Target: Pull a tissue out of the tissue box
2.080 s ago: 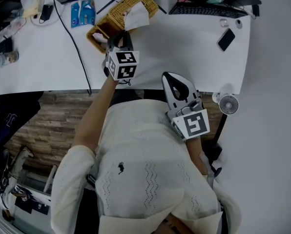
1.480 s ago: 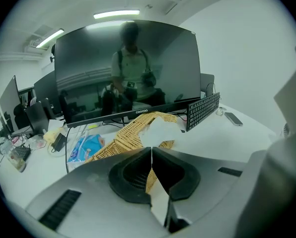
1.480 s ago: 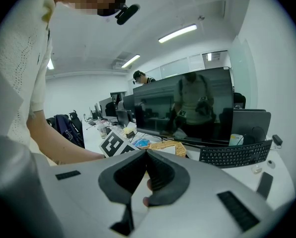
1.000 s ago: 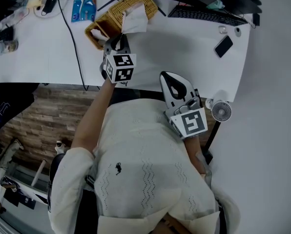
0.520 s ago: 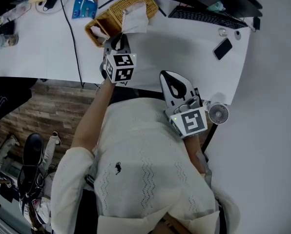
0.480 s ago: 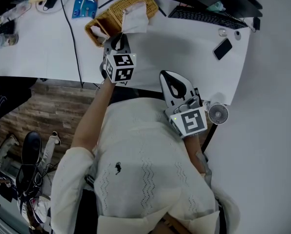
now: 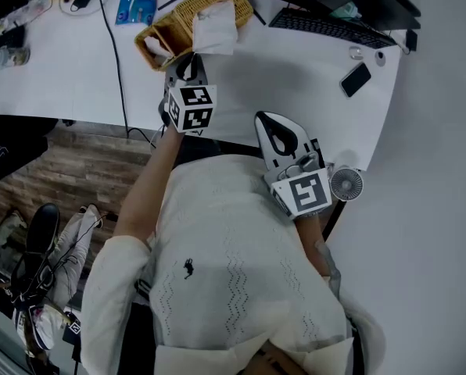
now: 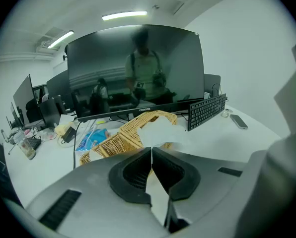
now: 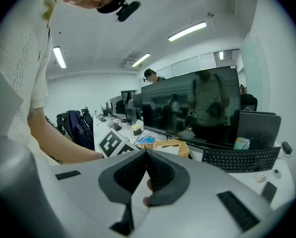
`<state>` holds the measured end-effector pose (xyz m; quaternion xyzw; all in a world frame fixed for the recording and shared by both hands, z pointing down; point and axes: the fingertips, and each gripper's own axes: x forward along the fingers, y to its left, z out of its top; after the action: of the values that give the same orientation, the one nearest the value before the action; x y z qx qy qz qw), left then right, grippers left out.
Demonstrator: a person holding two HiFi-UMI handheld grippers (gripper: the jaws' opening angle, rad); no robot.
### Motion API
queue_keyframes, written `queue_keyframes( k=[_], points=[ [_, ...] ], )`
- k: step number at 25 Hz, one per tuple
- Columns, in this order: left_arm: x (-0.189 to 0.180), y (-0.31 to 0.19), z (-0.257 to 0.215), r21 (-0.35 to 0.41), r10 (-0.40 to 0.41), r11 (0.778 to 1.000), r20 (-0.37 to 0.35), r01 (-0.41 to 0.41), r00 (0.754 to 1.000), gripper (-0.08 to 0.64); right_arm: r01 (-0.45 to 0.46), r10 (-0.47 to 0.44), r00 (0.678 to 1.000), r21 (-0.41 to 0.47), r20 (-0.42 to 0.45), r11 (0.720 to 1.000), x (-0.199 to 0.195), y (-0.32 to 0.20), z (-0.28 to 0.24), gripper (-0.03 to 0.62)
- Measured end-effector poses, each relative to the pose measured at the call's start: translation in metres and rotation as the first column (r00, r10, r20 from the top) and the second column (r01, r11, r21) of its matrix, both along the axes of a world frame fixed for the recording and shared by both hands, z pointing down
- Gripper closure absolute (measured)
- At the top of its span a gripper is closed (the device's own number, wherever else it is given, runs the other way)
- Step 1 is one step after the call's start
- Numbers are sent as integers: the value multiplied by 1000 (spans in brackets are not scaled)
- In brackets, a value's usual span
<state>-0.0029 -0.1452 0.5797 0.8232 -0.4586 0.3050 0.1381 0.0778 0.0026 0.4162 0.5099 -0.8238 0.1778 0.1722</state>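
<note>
White knitwear point(image 7: 233, 264) fills the foreground as a person leans over a pale counter point(image 7: 295, 69), a two-jawed tool in each hand. The right claw point(image 9: 146, 152) hangs at the counter's near edge, its ribbed pads pressed together with nothing between them. Its marker cube sits just above the person's chest.

Further in, the left claw point(image 8: 151, 149) is clamped on a tissue point(image 7: 215, 31). A thin white sheet runs between its closed pads and spreads out beyond them. The tissue stands up from the top of a woven wicker tissue box point(image 7: 169, 31), which lies at a slant close to the counter's far edge, left of centre. Whether the far end of the tissue has cleared the box cannot be told.

A black cable point(image 7: 117, 61) crosses the counter from far edge to near edge just left of the box. Blue packets point(image 7: 137, 4) lie beyond it at the far edge. A dark phone point(image 7: 357, 79) rests near the right edge, and a black keyboard point(image 7: 331, 26) runs along the far edge toward the far right corner. A small round fan point(image 7: 345, 184) sits below the counter's near right corner. A wide dark monitor point(image 8: 133, 68) stands behind the box, with figures reflected in its screen.
</note>
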Motion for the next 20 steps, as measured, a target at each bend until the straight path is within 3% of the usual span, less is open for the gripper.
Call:
queue_keyframes(
  k=[20],
  points=[
    [-9, 14, -2, 1, -39, 999, -4, 39, 999, 545, 46, -46, 999, 3, -3, 999, -3, 6, 0, 591]
  ],
)
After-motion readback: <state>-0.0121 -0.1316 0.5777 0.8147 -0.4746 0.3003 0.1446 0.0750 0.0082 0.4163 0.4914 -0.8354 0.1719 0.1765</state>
